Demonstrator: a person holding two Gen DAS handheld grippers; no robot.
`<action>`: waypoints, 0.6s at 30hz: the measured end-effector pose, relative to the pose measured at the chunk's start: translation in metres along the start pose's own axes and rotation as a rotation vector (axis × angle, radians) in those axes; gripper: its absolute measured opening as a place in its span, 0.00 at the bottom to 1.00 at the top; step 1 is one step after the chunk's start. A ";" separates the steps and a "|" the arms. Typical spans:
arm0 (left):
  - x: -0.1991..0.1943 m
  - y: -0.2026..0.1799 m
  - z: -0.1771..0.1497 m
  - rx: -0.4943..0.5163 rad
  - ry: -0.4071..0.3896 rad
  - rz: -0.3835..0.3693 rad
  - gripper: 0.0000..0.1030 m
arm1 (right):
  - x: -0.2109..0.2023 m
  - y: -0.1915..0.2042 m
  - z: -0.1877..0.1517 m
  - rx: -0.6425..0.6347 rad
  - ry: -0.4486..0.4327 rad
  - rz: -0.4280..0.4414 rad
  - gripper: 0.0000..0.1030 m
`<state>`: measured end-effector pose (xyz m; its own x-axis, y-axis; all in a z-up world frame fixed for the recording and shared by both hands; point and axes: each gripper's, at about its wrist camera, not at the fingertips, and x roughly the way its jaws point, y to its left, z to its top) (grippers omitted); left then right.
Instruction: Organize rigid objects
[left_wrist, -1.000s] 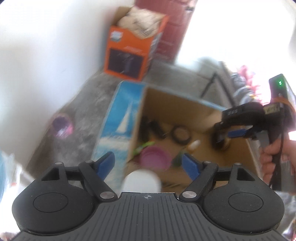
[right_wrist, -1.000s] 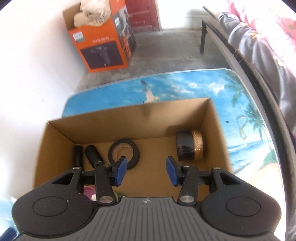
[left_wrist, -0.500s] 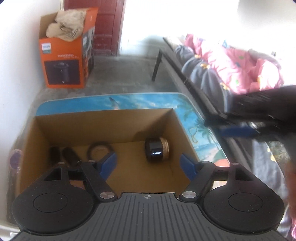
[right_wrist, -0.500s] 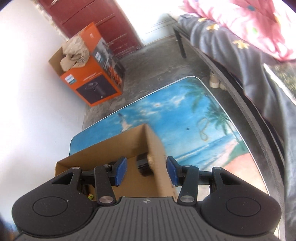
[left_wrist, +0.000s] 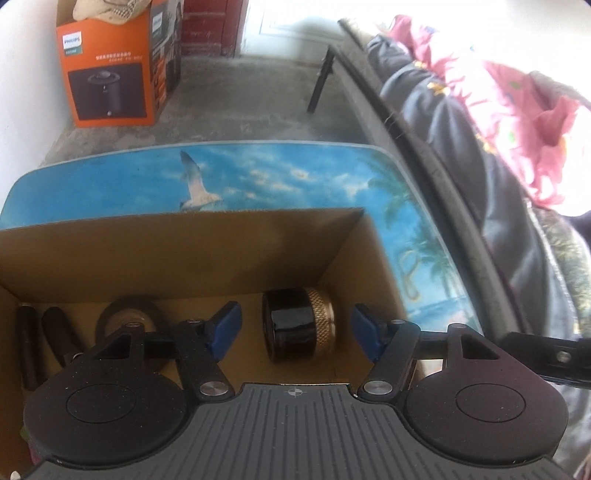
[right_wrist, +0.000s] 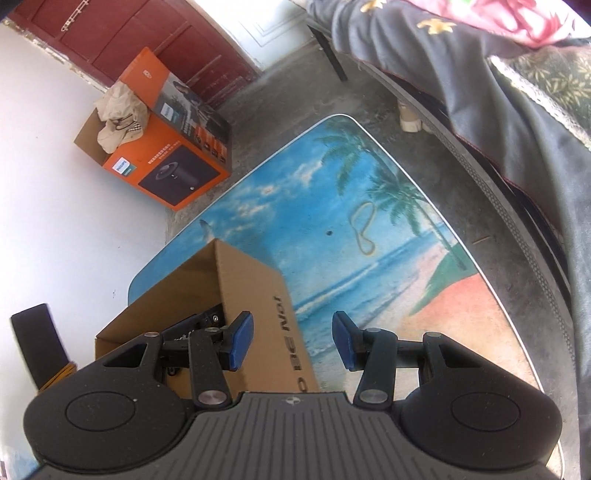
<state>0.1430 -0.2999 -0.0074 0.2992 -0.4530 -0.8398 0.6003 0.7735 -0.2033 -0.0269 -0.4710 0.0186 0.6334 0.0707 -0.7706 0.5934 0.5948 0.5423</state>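
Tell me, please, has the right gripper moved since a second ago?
Yes. The right gripper has swung rightward out of the box; it now hangs over the box's right wall and the table, empty.

The right gripper (right_wrist: 292, 340) is held open and empty above the cardboard box (right_wrist: 251, 280) wall and the beach-print table (right_wrist: 369, 258).
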 end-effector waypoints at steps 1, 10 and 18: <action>0.004 0.000 0.000 -0.002 0.007 0.003 0.64 | 0.001 -0.002 0.001 0.003 0.003 -0.002 0.49; 0.019 0.017 0.010 -0.132 0.005 -0.013 0.62 | 0.012 -0.015 0.000 0.035 0.038 -0.008 0.49; 0.034 0.037 0.005 -0.280 0.073 -0.137 0.58 | 0.014 -0.019 0.002 0.042 0.047 -0.008 0.49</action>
<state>0.1793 -0.2889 -0.0411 0.1695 -0.5361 -0.8270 0.4009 0.8040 -0.4391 -0.0284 -0.4833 -0.0018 0.6052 0.1037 -0.7893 0.6195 0.5613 0.5488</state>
